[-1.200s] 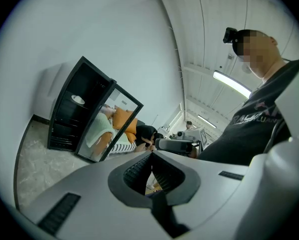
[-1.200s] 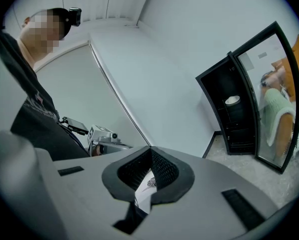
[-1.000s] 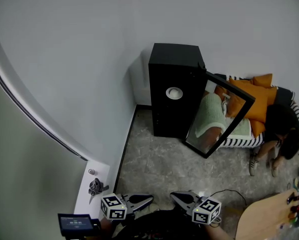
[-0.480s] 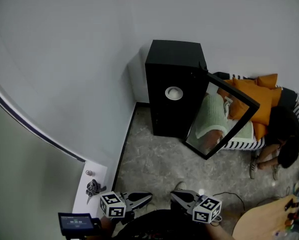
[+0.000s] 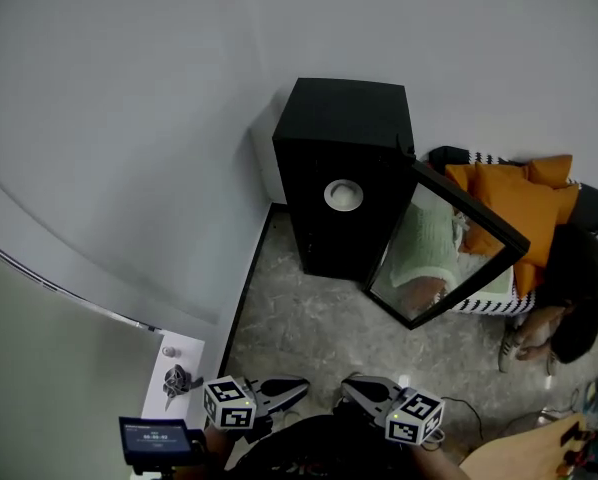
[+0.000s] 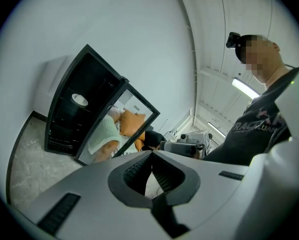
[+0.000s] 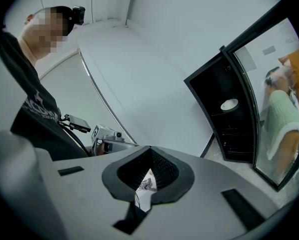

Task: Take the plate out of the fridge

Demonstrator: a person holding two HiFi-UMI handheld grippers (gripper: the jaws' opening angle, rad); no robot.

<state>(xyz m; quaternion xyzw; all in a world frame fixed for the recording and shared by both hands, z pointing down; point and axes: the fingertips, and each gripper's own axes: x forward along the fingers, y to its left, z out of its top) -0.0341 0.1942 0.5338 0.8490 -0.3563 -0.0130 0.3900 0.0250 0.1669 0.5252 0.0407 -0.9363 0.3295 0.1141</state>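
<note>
A pale wall (image 5: 129,118) fills the head view from 9 to 12 o'clock, with speckled floor (image 5: 309,318) below it. A black fridge (image 5: 349,118) stands against the wall at centre. Its glass door (image 5: 429,258) is swung wide open toward 4 o'clock. Behind the door, at 3 o'clock, a person (image 5: 579,288) sits by an orange cushion (image 5: 524,203).

At 6 o'clock are both tools. The left gripper (image 5: 297,384) has its jaws together, with nothing between them. The right gripper (image 5: 351,388) is the same, closed and empty. They sit side by side, pointing up the view toward the fridge.

The plate (image 5: 343,195) lies flat on an upper shelf inside the fridge, just behind the open front. It is round, so it has no long axis to line up with. Only its near rim is there to take.

The plate lies at 12 o'clock from the right gripper and a shade toward 1 o'clock from the left. Both are well apart from it. I judge the right the better placed, being in line, though the door stands on its side. Either must open before closing on the rim.
</note>
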